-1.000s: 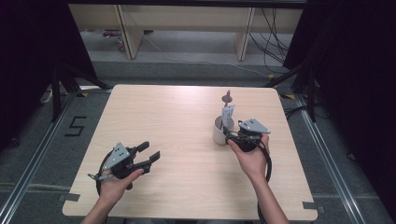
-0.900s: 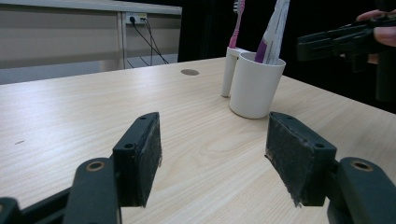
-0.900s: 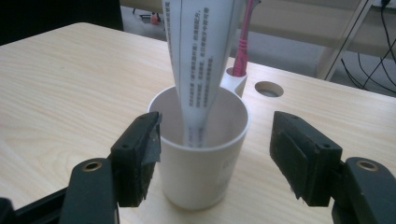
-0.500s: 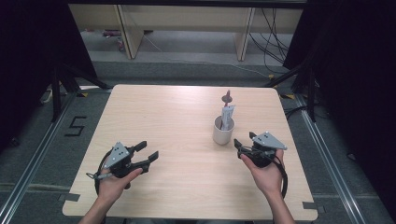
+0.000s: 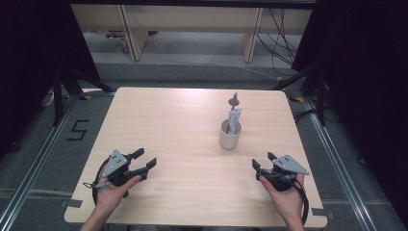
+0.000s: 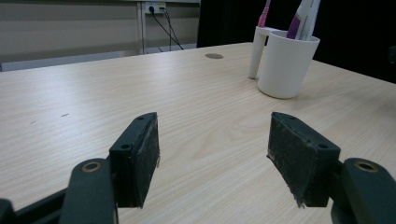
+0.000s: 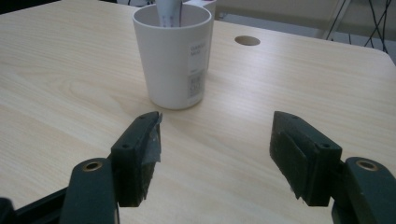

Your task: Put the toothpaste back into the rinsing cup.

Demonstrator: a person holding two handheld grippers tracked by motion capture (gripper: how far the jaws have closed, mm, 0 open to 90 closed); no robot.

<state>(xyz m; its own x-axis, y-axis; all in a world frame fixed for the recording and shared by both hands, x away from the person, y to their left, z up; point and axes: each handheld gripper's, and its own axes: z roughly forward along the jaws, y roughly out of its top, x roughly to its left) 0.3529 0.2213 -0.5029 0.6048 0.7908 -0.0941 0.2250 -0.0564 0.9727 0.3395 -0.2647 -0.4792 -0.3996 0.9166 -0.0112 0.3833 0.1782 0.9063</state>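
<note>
A white cup [image 5: 230,135] holding a toothbrush [image 5: 234,102] and a toothpaste tube [image 5: 234,120] is seen standing upright on a light wooden table [image 5: 183,120]. Both grippers are held low near the table's near edge with nothing between their jaws. The right gripper [image 5: 261,164] has its jaws spread wide apart; the cup stands ahead of it and slightly toward its left jaw, near but not touching. The left gripper [image 5: 145,159] is also held with jaws wide apart, and the cup lies well ahead and off toward its right jaw. If the cup is to be grasped, the right gripper would best be aligned so the cup wall is centred between the jaws, approached level, and closed gently to avoid tipping.
</note>
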